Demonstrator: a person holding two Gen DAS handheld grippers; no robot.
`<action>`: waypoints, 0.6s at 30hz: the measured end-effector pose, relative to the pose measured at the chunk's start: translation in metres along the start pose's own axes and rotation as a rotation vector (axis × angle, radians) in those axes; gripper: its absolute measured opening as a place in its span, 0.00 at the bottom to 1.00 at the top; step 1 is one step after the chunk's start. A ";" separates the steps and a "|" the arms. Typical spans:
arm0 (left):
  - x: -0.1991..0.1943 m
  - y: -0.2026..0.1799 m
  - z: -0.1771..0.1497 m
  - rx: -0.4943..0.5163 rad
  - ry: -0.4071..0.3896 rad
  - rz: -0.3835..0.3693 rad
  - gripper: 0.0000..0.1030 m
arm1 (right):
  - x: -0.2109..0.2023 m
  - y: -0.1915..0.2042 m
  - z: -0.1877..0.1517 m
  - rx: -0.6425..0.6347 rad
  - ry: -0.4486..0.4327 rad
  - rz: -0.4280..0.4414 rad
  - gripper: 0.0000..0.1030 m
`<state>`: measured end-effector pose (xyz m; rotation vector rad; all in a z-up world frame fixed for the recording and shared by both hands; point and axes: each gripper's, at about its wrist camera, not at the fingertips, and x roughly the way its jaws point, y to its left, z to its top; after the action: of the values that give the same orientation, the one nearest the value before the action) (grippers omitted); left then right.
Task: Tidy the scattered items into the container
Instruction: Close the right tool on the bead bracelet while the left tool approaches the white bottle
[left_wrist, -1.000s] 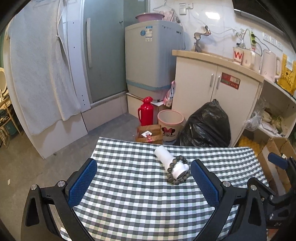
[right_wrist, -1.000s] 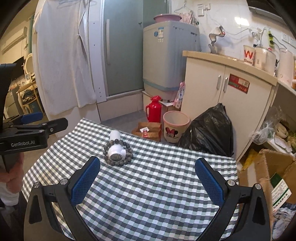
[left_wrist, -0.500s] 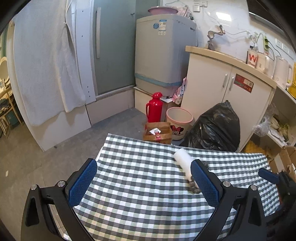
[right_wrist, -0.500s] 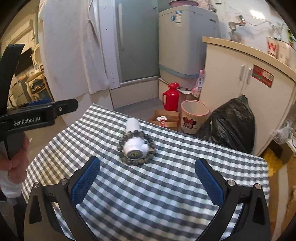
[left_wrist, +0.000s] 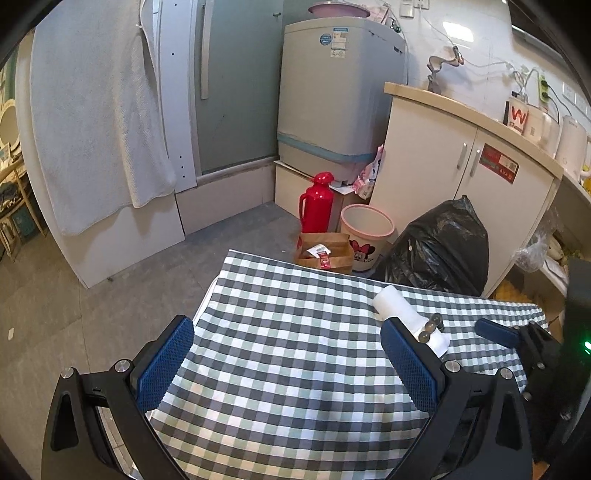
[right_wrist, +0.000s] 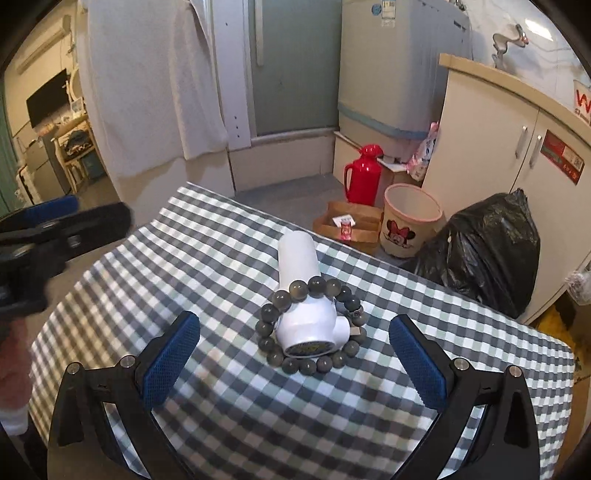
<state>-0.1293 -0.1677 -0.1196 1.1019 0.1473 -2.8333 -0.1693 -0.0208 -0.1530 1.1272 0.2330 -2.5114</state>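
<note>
A white plastic cylinder-shaped device (right_wrist: 299, 258) lies on the checked tablecloth (right_wrist: 207, 236), with a bracelet of grey beads (right_wrist: 263, 327) looped around its wider head. My right gripper (right_wrist: 295, 358) is open just in front of them, one finger on each side and touching neither. In the left wrist view the device (left_wrist: 397, 306) and a few beads (left_wrist: 430, 326) sit at the right, partly hidden behind my left gripper's right finger. The left gripper (left_wrist: 286, 354) is open over bare cloth and holds nothing. No container shows on the table.
On the floor beyond the table's far edge stand a pink waste bin (left_wrist: 365, 236), a brown cardboard box (left_wrist: 325, 254), a red flask (left_wrist: 317, 206) and a black rubbish bag (left_wrist: 439, 251). A white cabinet (left_wrist: 461, 158) is at the right. The left gripper (right_wrist: 55, 229) shows at the right wrist view's left edge.
The right gripper has moved closer to the device and bracelet, which are now larger and between its fingers. The left gripper has swung left, so the device slid behind its right finger.
</note>
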 end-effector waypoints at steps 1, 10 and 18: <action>0.001 0.001 -0.001 0.000 0.002 -0.001 1.00 | 0.005 -0.002 0.000 0.005 0.006 -0.027 0.97; 0.008 0.002 -0.001 0.003 0.015 -0.006 1.00 | 0.023 -0.001 -0.003 0.003 0.053 -0.037 0.51; 0.010 -0.008 -0.005 0.022 0.023 -0.018 1.00 | 0.008 -0.012 -0.017 0.035 0.075 0.035 0.50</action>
<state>-0.1349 -0.1595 -0.1296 1.1429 0.1281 -2.8456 -0.1674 -0.0072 -0.1702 1.2304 0.1879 -2.4545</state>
